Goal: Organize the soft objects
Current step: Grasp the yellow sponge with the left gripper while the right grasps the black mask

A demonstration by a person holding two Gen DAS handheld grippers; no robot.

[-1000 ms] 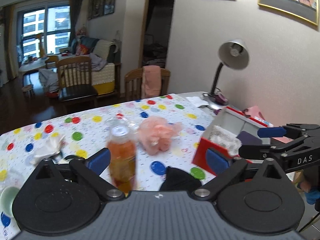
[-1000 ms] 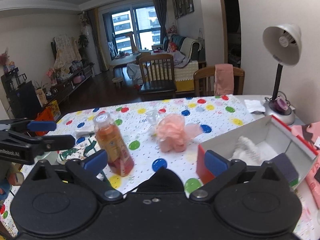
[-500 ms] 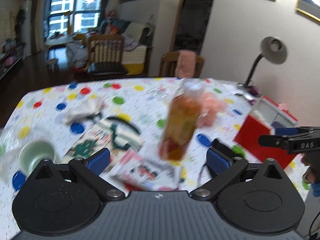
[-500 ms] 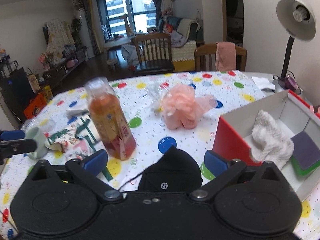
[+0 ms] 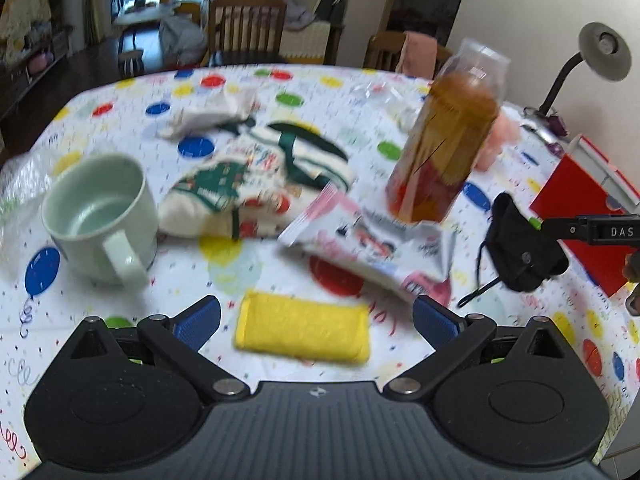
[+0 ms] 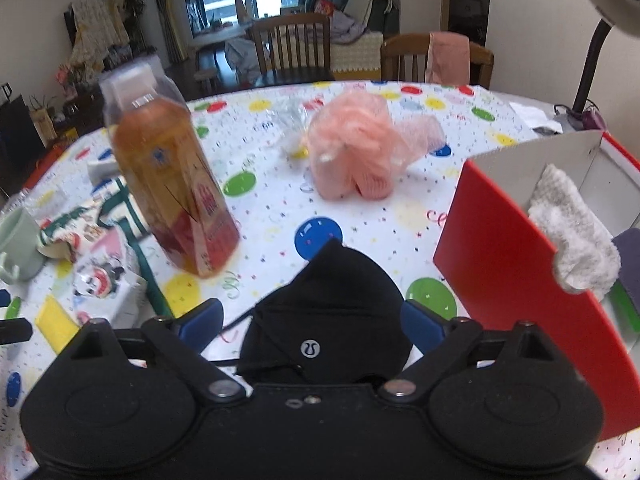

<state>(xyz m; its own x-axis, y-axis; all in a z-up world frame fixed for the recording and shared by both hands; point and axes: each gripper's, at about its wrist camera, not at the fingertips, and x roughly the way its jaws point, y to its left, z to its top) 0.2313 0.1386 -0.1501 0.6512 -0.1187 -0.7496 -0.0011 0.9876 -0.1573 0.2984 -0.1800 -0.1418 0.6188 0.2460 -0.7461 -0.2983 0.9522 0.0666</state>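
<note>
Polka-dotted cloth covered the dining table (image 5: 120, 92), with a living room and wooden chairs behind it. At the table's right edge stood the red box (image 6: 504, 264), and in it already lay a white fluffy cloth (image 6: 572, 236) draped over its near wall, with a purple pad (image 6: 628, 244) and something green beside it, so part of the sorting looked done.

Much was left out on the cloth. Near the front edge lay a yellow sponge (image 5: 302, 330), directly ahead of the left gripper (image 5: 316, 316), whose jaws stood wide apart on either side of it and held nothing. A black cap (image 6: 328, 312) lay just beside the box's near corner, between the spread, empty jaws of the right gripper (image 6: 312, 320). Farther toward the far edge sat a pink bath pouf (image 6: 356, 148); toward the left side lay a patterned cloth bundle (image 5: 240, 184) and a crumpled white cloth (image 5: 216, 112).

Hard or non-soft items stood among them: a juice bottle (image 5: 444, 148), a pale green mug (image 5: 96, 216) at the left edge, and a snack packet (image 5: 372, 248).

By my reckoning roughly half the soft things remained, the sponge and cap being nearest to hand.
</note>
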